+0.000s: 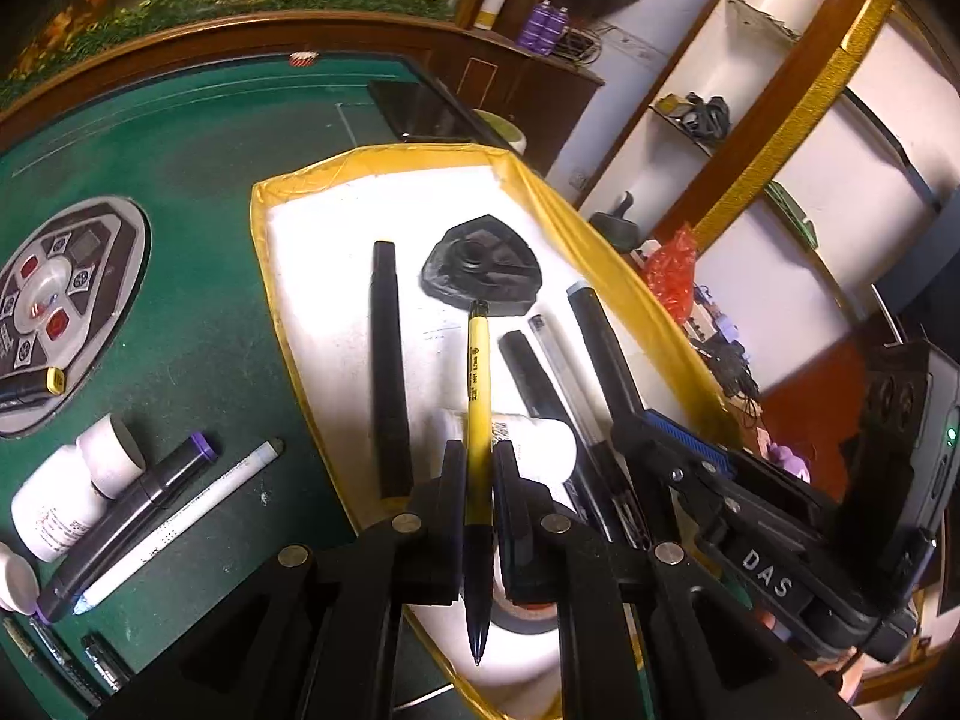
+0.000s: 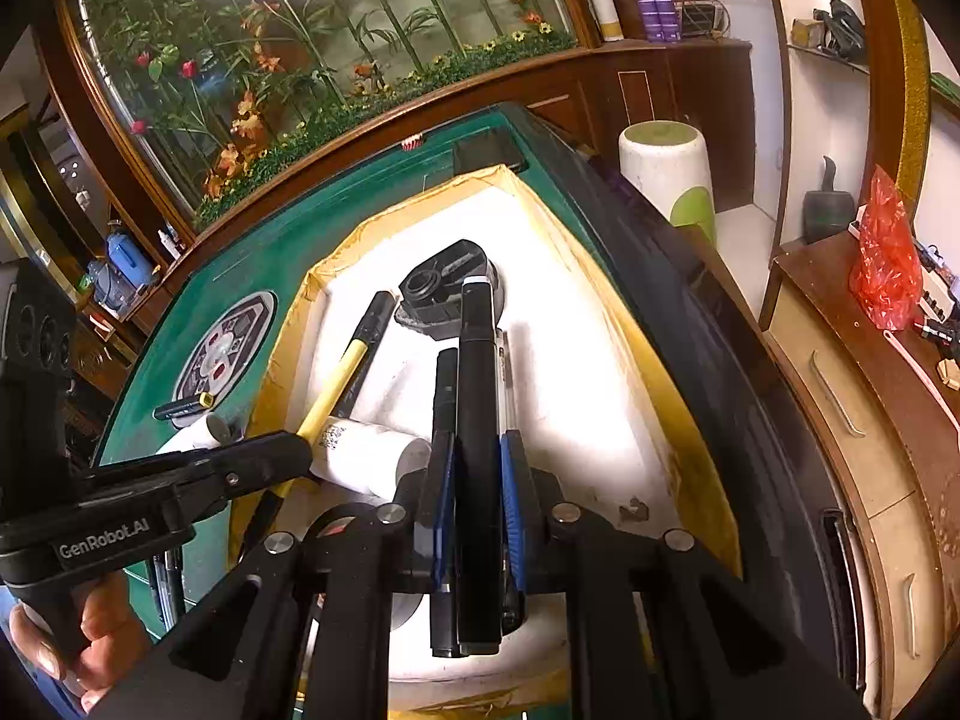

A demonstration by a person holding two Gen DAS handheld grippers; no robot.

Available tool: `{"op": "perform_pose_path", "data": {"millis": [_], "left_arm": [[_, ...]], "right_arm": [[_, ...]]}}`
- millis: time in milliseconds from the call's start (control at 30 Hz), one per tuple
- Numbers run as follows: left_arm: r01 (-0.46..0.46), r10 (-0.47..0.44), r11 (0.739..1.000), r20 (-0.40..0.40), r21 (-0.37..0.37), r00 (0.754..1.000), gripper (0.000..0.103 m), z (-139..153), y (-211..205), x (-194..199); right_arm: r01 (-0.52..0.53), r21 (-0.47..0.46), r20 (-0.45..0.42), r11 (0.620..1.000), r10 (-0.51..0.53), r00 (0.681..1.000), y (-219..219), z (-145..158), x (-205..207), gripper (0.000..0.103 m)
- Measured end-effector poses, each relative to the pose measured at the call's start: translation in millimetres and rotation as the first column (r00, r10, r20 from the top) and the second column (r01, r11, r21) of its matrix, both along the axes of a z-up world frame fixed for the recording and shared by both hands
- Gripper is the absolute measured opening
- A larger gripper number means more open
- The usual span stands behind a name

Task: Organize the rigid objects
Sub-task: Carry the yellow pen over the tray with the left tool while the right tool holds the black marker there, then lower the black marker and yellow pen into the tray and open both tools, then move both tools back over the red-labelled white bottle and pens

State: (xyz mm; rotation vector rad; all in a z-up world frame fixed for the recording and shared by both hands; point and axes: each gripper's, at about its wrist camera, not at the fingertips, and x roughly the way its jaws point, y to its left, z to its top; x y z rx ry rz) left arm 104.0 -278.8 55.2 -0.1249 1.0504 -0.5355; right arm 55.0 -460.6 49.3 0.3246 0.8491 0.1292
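1. Left wrist view: your left gripper (image 1: 478, 474) is squeezed tight on a yellow pen (image 1: 478, 420). The pen has a black tip at each end and sticks out both ways past the fingers. It has small black print along its side, too small to read.
2. The pen hangs over the white tray (image 1: 336, 228) with the yellow rim. The tray sits on the green table (image 1: 198, 228).
3. In the tray you can see a long black stick (image 1: 387, 372), a black three-cornered part (image 1: 483, 273) with a round hole, a white bottle (image 1: 534, 438) lying on its side, a clear pen (image 1: 564, 384) and more dark pens.
4. On the table left of the tray lie another white bottle (image 1: 66, 504), a marker with purple ends (image 1: 129, 504) and a white pen (image 1: 180, 504).
5. Your right gripper (image 1: 678, 462) shows at the right side. White letters on it read "DAS".
6. Right wrist view: your right gripper (image 2: 478, 480) is closed on a thick black marker (image 2: 477, 450). The blue pads (image 2: 515, 480) press on both sides of it. The marker points away from you over the tray (image 2: 600, 396).
7. A thinner black pen (image 2: 445, 396) lies just beside the marker.
8. Your left gripper (image 2: 264, 456) comes in from the left with the yellow pen (image 2: 345, 372). White writing on it reads "GenRobot.AI". Your hand (image 2: 90, 630) holds its handle.
9. The white bottle (image 2: 372, 450) in the tray has a label, but it is too blurry to read.
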Motion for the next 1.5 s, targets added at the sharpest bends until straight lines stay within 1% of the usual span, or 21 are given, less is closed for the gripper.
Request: {"op": "perform_pose_path", "data": {"millis": [100, 233, 333, 400, 467, 667, 733, 800, 867, 967, 1033, 1167, 1300, 1367, 1400, 1433, 1500], "left_arm": [[-0.023, 0.023, 1.000, 0.011, 0.013, 1.000, 0.008, -1.0, 0.6, 0.2], [-0.024, 0.024, 0.999, 0.038, 0.020, 0.999, 0.010, 3.4, 2.7, -3.1], [-0.012, 0.012, 1.000, 0.037, 0.007, 0.999, 0.022, 7.6, 7.0, -6.3], [-0.012, 0.012, 1.000, 0.046, -0.005, 0.999, 0.034, 12.2, 11.9, -10.5], [-0.008, 0.010, 1.000, 0.058, -0.022, 0.998, 0.038, 18.1, 18.0, -16.2], [0.000, 0.004, 0.999, 0.101, -0.043, 0.995, 0.040, 34.2, 44.9, -35.0], [-0.015, 0.021, 0.998, 0.116, -0.055, 0.993, 0.044, 39.8, 60.9, -42.1], [-0.034, 0.042, 0.998, 0.135, -0.061, 0.990, 0.050, 44.3, 75.8, -48.4], [-0.060, 0.071, 0.996, 0.159, -0.068, 0.985, 0.053, 48.8, 97.5, -56.8], [-0.100, 0.112, 0.992, 0.186, -0.073, 0.976, 0.053, 52.7, 126.0, -66.7], [-0.130, 0.144, 0.988, 0.200, -0.082, 0.969, 0.053, 54.6, 148.5, -73.1], [-0.189, 0.204, 0.978, 0.218, -0.088, 0.954, 0.053, 53.2, 184.6, -79.6], [-0.238, 0.254, 0.966, 0.207, -0.098, 0.945, 0.053, 46.1, 217.2, -83.3], [-0.259, 0.273, 0.961, 0.209, -0.094, 0.939, 0.053, 42.5, 226.7, -84.3], [-0.271, 0.285, 0.958, 0.211, -0.089, 0.935, 0.053, 40.4, 231.4, -84.4], [-0.282, 0.294, 0.956, 0.210, -0.085, 0.932, 0.053, 38.1, 235.5, -83.9], [-0.301, 0.314, 0.949, 0.196, -0.092, 0.929, 0.053, 33.1, 244.3, -81.9]], "right_arm": [[0.005, -0.014, 0.002, 1.000, -0.005, 1.000, 2.3, -0.3, -1.2, 0.015], [0.011, -0.020, 0.014, 1.000, -0.010, 1.000, 3.6, 0.3, -4.8, 0.015], [0.020, -0.013, 0.038, 1.000, -0.019, 0.999, 3.4, 3.3, -9.9, 0.015], [0.021, -0.012, 0.059, 1.000, -0.020, 0.998, 4.4, 7.2, -14.7, 0.015], [0.016, -0.017, 0.084, 1.000, -0.015, 0.996, 9.6, 14.6, -19.0, 0.015], [-0.046, -0.026, 0.178, 0.999, 0.050, 0.983, 40.1, 42.0, -33.0, 0.015], [-0.072, -0.029, 0.206, 0.997, 0.076, 0.976, 52.5, 49.8, -37.1, 0.015], [-0.116, -0.040, 0.227, 0.993, 0.122, 0.966, 69.8, 54.9, -41.1, 0.015], [-0.163, -0.053, 0.237, 0.985, 0.171, 0.956, 87.8, 56.9, -44.5, 0.015], [-0.236, -0.077, 0.247, 0.969, 0.248, 0.937, 119.1, 57.1, -50.4, 0.015], [-0.259, -0.091, 0.254, 0.961, 0.274, 0.927, 135.1, 56.3, -52.4, 0.016], [-0.325, -0.091, 0.218, 0.941, 0.338, 0.916, 171.7, 47.6, -47.8, 0.017], [-0.385, -0.095, 0.176, 0.918, 0.396, 0.901, 206.9, 36.7, -37.2, 0.017], [-0.409, -0.066, 0.170, 0.910, 0.414, 0.894, 219.3, 32.2, -30.4, 0.026], [-0.434, -0.042, 0.165, 0.900, 0.434, 0.886, 225.7, 30.6, -25.0, 0.036], [-0.449, -0.034, 0.163, 0.893, 0.448, 0.879, 230.7, 29.7, -21.4, 0.043], [-0.451, -0.052, 0.158, 0.891, 0.453, 0.877, 238.8, 30.4, -13.5, 0.044]]}}
